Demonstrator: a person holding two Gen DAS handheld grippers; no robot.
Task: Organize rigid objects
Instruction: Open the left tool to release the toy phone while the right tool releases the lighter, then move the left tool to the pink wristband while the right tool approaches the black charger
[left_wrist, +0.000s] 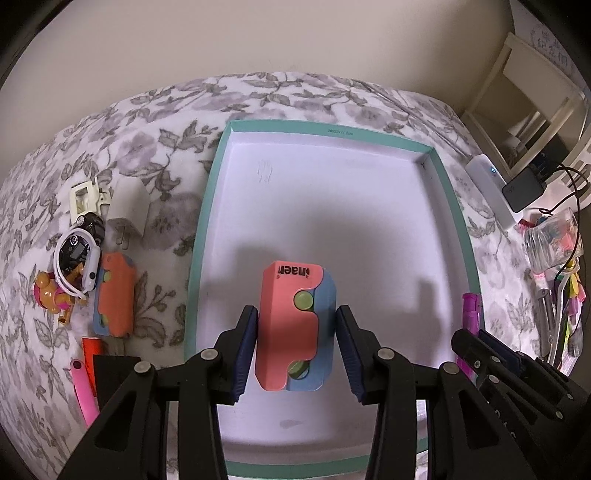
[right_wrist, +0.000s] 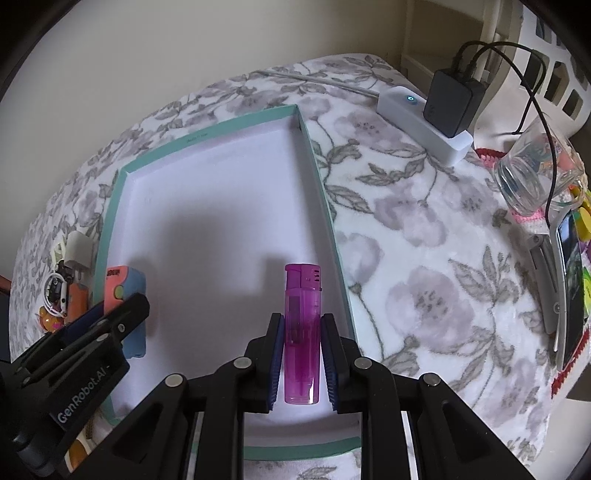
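Purple translucent lighter (right_wrist: 302, 332) sits gripped between the right gripper (right_wrist: 302, 363) jaws, the pink-and-blue folding toy (left_wrist: 295, 325) clamped in the left gripper (left_wrist: 296, 350), both over the teal-rimmed box lid (left_wrist: 458, 236); lower each flat before releasing.

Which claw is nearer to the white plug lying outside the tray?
Left. The left claw holds a pink block over the tray's plug side; the right claw is by the opposite wall.
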